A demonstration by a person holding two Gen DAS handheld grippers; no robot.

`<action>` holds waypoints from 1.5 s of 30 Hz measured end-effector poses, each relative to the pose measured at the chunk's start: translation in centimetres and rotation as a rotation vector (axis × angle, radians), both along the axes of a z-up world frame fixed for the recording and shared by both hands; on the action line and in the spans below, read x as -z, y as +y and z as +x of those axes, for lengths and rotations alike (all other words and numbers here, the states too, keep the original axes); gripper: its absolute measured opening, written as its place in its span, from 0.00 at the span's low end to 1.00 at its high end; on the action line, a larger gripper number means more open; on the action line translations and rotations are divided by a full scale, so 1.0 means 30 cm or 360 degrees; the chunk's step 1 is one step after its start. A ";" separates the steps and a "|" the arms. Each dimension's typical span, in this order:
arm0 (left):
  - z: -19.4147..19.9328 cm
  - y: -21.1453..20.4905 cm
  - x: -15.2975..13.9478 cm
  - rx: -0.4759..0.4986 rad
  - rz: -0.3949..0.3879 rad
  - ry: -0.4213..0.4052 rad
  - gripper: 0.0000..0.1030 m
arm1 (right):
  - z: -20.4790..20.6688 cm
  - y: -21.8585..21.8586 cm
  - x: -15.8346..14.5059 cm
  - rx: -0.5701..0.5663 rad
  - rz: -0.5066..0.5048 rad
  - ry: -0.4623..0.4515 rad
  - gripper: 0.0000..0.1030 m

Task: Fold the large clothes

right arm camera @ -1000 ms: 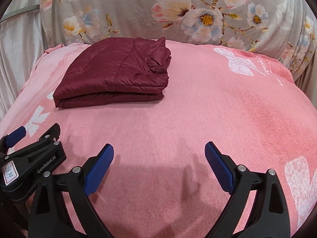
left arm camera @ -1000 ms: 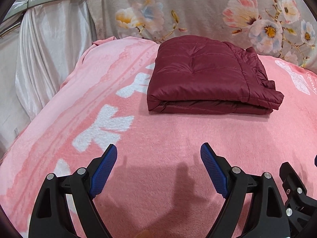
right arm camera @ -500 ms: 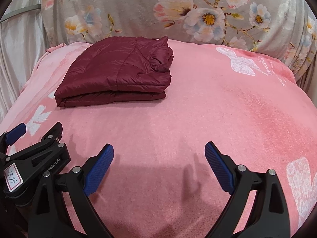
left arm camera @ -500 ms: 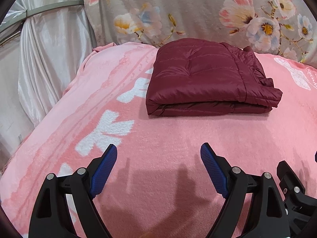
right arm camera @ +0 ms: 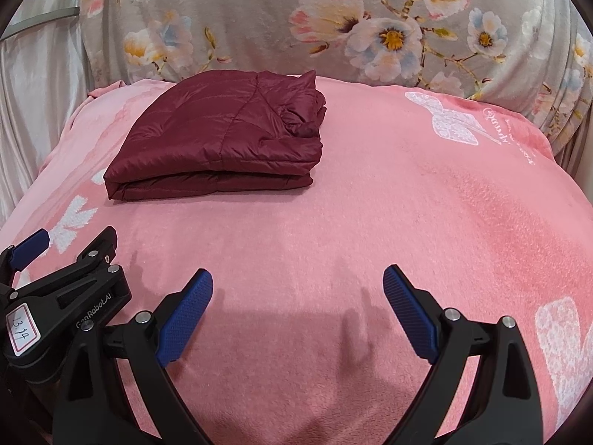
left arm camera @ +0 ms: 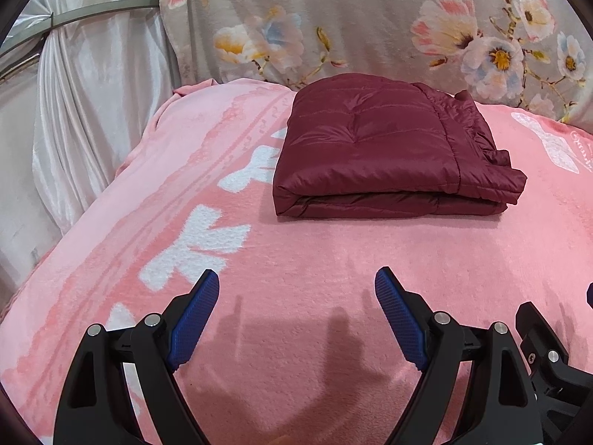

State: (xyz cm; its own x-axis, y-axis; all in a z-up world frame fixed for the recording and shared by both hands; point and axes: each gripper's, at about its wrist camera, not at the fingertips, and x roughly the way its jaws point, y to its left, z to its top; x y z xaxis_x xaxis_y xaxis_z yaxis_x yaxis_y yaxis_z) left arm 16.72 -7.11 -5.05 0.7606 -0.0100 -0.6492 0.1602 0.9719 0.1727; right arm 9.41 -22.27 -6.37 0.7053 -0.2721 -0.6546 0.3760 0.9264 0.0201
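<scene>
A dark maroon quilted jacket (left arm camera: 385, 148) lies folded into a compact, roughly rectangular bundle on a pink blanket (left arm camera: 315, 259) spread over a bed. The fabric is smooth and slightly shiny, with stitched quilt lines crossing the top panel and meeting at a dimple near its middle. The near edge shows stacked layers: a rounded fold at the left corner and a seam between the upper and lower layers running along the front. On the bundle's right side the cloth is bunched and rumpled, with a ruffled edge and a small peak of fabric sticking up at the far right corner. From the right wrist view the same jacket (right arm camera: 222, 137) sits toward the far left part of the blanket, with the crumpled end facing the blanket's middle.

The blanket carries white bow-like patterns along its left side and another white motif with script at the far right. Behind the bed hangs a grey floral cloth (left arm camera: 370, 18) with pink, white and yellow blossoms, and a pale satin curtain (left arm camera: 92, 74) drapes at the left.

The left tool (left arm camera: 296, 319) hovers over bare blanket, well short of the jacket, its blue-padded fingers spread wide and holding nothing. The right tool (right arm camera: 298, 315) is likewise wide apart and empty, just beside the left one.
</scene>
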 end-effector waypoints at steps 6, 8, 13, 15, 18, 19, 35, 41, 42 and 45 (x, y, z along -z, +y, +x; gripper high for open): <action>0.001 -0.003 0.001 0.0035 -0.0032 0.0013 0.81 | -0.005 -0.004 -0.008 0.0014 0.0007 -0.0019 0.88; 0.000 -0.005 0.001 0.0044 -0.0036 0.0014 0.81 | -0.008 -0.004 -0.007 0.0021 0.0009 -0.0022 0.88; 0.001 -0.008 0.004 0.0056 -0.0041 0.0023 0.81 | -0.010 -0.007 -0.007 0.0026 0.0007 -0.0027 0.88; 0.001 -0.009 0.004 0.0054 -0.0040 0.0022 0.81 | -0.011 -0.008 -0.007 0.0026 0.0007 -0.0027 0.88; 0.002 -0.009 0.004 0.0055 -0.0040 0.0021 0.81 | -0.011 -0.006 -0.008 0.0028 0.0007 -0.0027 0.88; 0.001 -0.008 0.004 0.0056 -0.0041 0.0024 0.80 | -0.011 -0.007 -0.008 0.0028 0.0007 -0.0027 0.88; 0.001 -0.012 0.009 0.0060 -0.0038 0.0030 0.79 | -0.011 -0.007 -0.009 0.0028 0.0006 -0.0026 0.88; 0.002 -0.012 0.009 0.0059 -0.0037 0.0028 0.78 | -0.012 -0.007 -0.010 0.0029 0.0006 -0.0026 0.88; 0.002 -0.011 0.010 0.0058 -0.0036 0.0029 0.78 | -0.011 -0.007 -0.010 0.0029 0.0006 -0.0026 0.88; 0.002 -0.011 0.009 0.0061 -0.0037 0.0030 0.78 | -0.011 -0.006 -0.010 0.0030 0.0007 -0.0025 0.88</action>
